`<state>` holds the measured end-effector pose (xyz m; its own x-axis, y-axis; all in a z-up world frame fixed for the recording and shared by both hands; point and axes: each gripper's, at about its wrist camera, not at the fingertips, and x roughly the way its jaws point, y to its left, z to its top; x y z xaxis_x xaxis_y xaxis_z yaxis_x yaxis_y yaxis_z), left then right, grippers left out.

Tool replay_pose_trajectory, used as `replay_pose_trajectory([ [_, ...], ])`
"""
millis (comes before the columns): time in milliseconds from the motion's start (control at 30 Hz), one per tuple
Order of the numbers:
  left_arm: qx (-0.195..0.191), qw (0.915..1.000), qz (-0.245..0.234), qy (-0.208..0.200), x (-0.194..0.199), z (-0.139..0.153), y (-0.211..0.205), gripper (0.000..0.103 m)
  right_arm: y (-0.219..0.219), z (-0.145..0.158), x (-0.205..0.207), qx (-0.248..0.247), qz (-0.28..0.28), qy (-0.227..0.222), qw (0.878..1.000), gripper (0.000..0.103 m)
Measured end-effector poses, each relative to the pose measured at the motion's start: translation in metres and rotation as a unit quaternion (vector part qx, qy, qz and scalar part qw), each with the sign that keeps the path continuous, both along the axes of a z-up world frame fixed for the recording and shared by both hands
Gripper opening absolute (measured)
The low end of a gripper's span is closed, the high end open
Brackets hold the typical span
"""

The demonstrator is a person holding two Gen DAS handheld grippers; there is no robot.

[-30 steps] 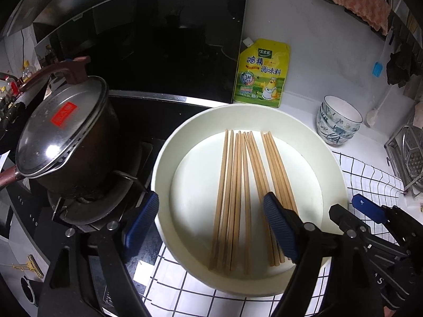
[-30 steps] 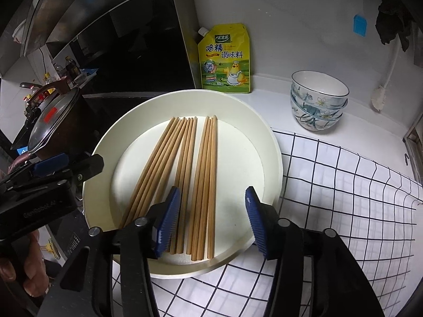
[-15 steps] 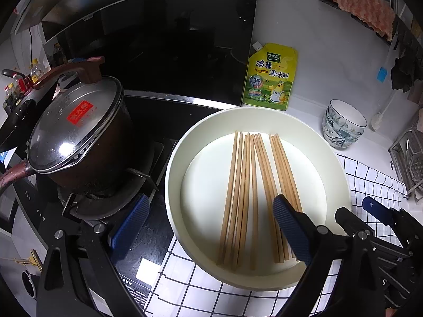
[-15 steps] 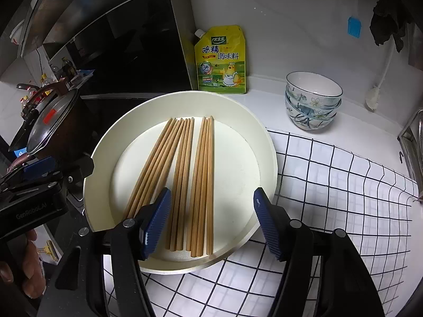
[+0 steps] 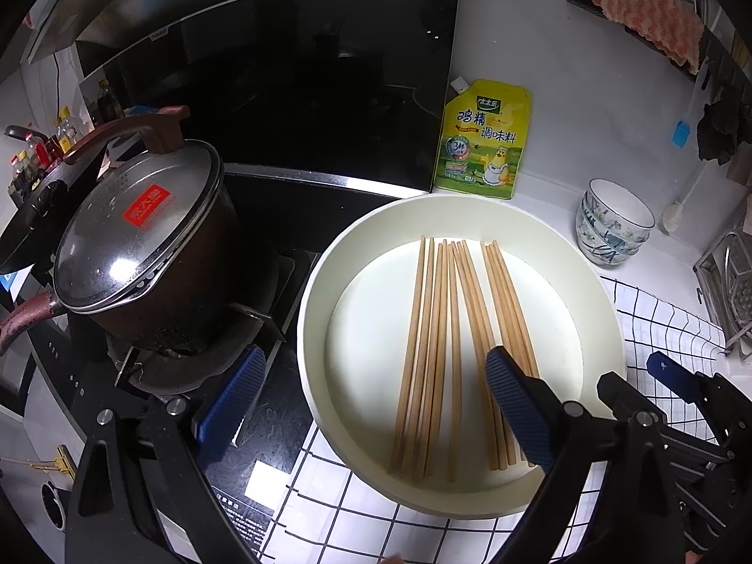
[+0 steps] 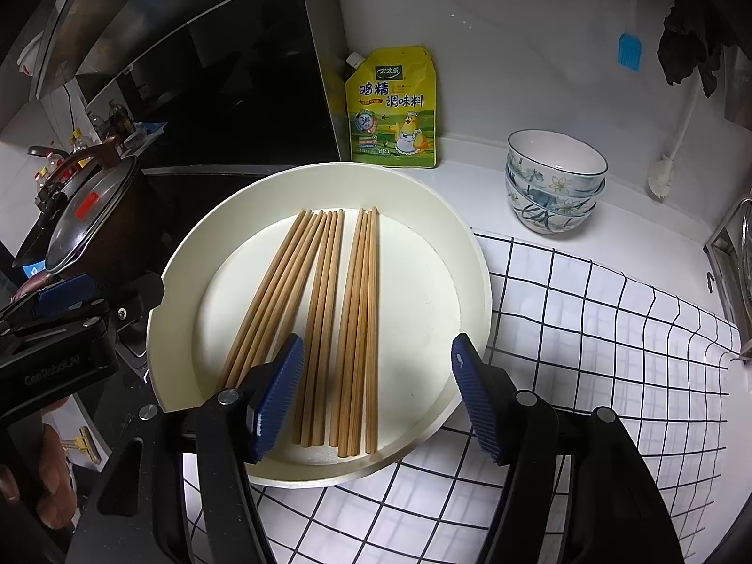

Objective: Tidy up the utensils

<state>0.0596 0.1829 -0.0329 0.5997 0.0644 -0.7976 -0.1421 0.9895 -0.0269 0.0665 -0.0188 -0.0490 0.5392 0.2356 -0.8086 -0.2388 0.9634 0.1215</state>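
Note:
Several wooden chopsticks [image 5: 432,329] [image 6: 362,305] lie side by side, in two loose bunches, on a round cream plate [image 5: 376,310] [image 6: 423,305]. My left gripper [image 5: 373,362] hangs open above the plate's near left part. One of its blue pads is over the stove edge and the other over the right bunch. My right gripper [image 6: 376,343] is open above the near ends of the right bunch, touching nothing. Each gripper shows at the edge of the other's view: the right gripper [image 5: 667,371] and the left gripper [image 6: 66,289].
A dark pot with a glass lid [image 5: 136,244] sits on the stove at the left. A yellow seasoning pouch [image 5: 484,141] leans on the back wall. Stacked patterned bowls [image 6: 554,183] stand at the right. A checked cloth [image 6: 587,329] covers the counter beside a metal rack [image 5: 728,282].
The jaws of both grippers have spread wider than a second ago. The chopsticks and the plate lie as before.

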Motion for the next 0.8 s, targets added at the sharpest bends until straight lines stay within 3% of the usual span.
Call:
replay_pose_trajectory([
  [800, -0.005, 1.0000, -0.003, 0.001, -0.0049, -0.0001, -0.0034, 0.093, 0.0015, 0.0023, -0.0051, -0.004, 0.005, -0.009, 1.000, 0.062],
])
